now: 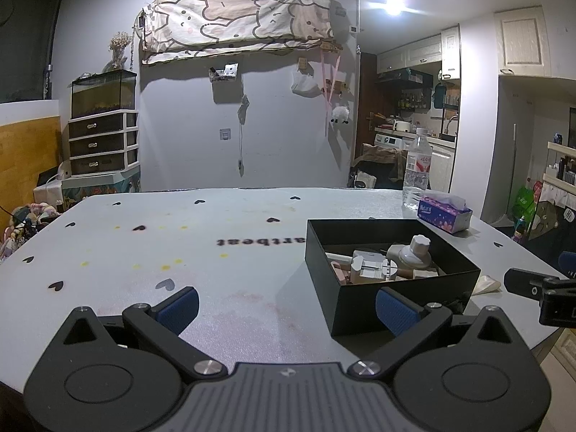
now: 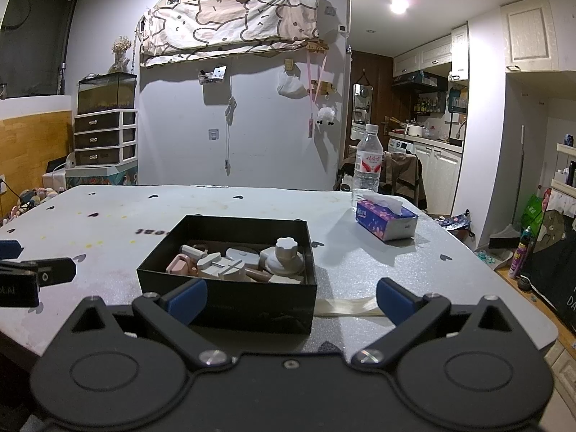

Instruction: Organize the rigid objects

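Observation:
A black open box (image 1: 392, 297) (image 2: 230, 300) stands on the grey table (image 1: 180, 252) (image 2: 414, 266). Inside lie several pale rigid pieces, among them a white knob-topped piece (image 1: 417, 252) (image 2: 286, 253) and a pink piece (image 2: 178, 264). My left gripper (image 1: 286, 307) hovers open near the table's front edge, its right finger in front of the box's near left corner. My right gripper (image 2: 291, 297) is open too, low in front of the box's near wall. Neither holds anything. Each gripper's tip shows at the edge of the other's view.
A purple tissue box (image 1: 444, 214) (image 2: 387, 219) and a clear water bottle (image 1: 417, 169) (image 2: 367, 160) stand at the table's far right. A strip of pale tape or plastic (image 2: 345, 306) lies right of the box. Drawers and a tank stand by the far wall.

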Demonstrator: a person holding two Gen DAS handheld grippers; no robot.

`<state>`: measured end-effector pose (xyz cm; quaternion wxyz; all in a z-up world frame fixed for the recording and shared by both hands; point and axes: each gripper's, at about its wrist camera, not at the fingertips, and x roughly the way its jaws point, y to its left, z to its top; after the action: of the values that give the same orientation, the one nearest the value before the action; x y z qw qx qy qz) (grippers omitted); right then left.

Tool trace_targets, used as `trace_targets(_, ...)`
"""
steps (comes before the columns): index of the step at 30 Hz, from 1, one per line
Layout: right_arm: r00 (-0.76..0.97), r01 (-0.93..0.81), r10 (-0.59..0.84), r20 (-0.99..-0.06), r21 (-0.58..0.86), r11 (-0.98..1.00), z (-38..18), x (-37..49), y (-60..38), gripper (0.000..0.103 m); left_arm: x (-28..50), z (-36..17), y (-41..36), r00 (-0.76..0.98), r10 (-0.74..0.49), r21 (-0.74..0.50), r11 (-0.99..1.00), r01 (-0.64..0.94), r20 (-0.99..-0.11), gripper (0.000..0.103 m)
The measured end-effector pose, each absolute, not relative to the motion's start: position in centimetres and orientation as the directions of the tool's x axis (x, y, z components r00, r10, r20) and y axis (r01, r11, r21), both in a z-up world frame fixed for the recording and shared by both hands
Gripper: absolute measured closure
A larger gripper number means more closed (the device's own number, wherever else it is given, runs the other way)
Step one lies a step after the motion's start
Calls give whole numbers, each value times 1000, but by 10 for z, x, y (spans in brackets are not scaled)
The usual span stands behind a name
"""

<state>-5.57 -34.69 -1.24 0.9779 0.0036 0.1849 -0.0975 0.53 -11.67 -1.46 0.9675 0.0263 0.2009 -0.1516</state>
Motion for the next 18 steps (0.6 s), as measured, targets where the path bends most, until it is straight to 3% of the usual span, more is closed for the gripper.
trace_targets(18,912,193,-190,-363,-30,981,-13,-56,-347,2,5,-15,-118,874,-282,-13,953,302,-396,0)
